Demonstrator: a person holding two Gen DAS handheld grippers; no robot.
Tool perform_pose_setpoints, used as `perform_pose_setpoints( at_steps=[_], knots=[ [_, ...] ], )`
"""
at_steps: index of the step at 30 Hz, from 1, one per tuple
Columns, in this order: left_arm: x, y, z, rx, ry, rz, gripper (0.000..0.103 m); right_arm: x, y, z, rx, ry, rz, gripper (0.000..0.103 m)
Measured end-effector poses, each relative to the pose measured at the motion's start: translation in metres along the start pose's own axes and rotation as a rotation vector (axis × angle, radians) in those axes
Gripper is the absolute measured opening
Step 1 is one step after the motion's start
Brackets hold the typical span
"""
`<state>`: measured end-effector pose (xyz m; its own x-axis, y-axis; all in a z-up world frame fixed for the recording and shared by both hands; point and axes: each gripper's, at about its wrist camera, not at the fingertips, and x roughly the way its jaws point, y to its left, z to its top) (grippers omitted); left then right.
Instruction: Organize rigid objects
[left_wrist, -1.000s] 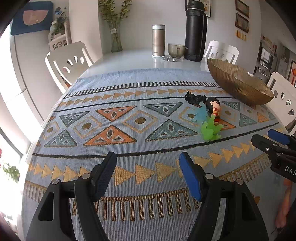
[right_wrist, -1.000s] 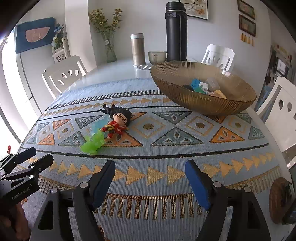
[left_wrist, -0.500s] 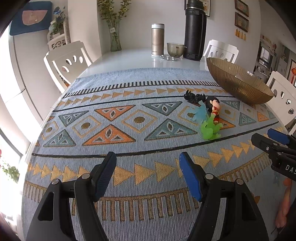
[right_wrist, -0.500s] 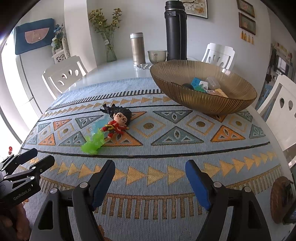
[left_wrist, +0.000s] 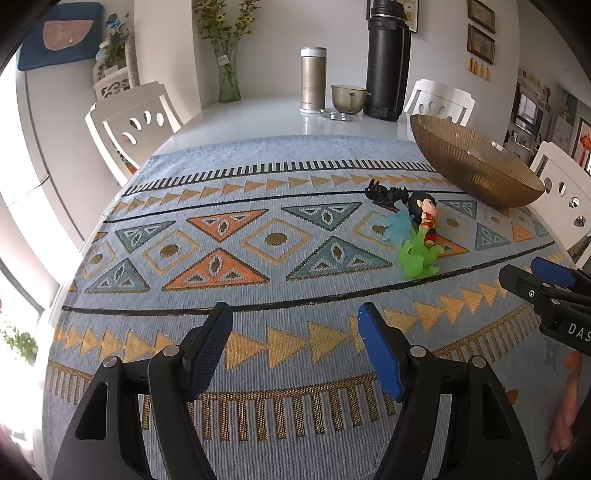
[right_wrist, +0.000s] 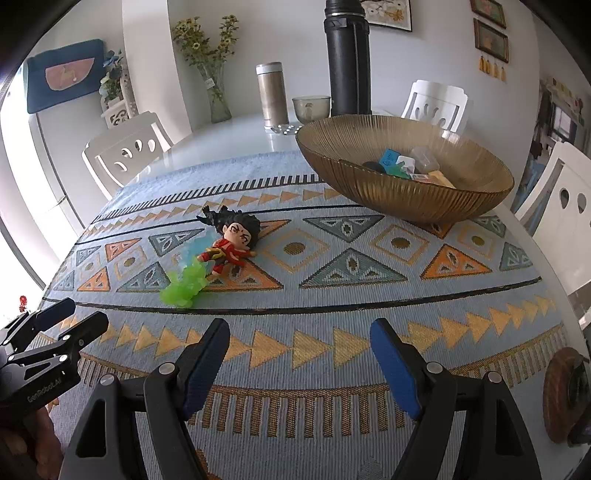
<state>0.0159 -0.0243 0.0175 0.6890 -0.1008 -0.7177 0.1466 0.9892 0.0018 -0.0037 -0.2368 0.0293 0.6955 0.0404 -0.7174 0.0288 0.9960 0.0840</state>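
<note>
A red-clothed figurine with black hair (right_wrist: 236, 242) lies on the patterned cloth (right_wrist: 332, 295), with green (right_wrist: 184, 286) and pale blue translucent pieces attached. It also shows in the left wrist view (left_wrist: 424, 221), right of centre. A ribbed amber bowl (right_wrist: 406, 195) behind it holds several small items; it shows in the left wrist view (left_wrist: 476, 166) too. My left gripper (left_wrist: 293, 332) is open and empty over the cloth's near part. My right gripper (right_wrist: 299, 347) is open and empty, short of the figurine and bowl.
A black thermos (right_wrist: 347, 62), a steel flask (right_wrist: 272, 94), a glass cup (right_wrist: 311, 107) and a flower vase (right_wrist: 216, 96) stand at the table's far end. White chairs (right_wrist: 125, 155) ring the table. A round woven coaster (right_wrist: 565, 395) lies at the right edge.
Both grippers have shifted only slightly; the views have tilted a little. The figurine and bowl have not moved.
</note>
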Motion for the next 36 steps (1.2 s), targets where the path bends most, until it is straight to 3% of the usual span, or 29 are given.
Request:
perform_pose_setpoints(
  at_steps=[36],
  knots=[
    [0.000, -0.001, -0.001, 0.015, 0.000, -0.015, 0.069, 0.002, -0.019, 0.002, 0.103, 0.010, 0.019, 0.077]
  ],
)
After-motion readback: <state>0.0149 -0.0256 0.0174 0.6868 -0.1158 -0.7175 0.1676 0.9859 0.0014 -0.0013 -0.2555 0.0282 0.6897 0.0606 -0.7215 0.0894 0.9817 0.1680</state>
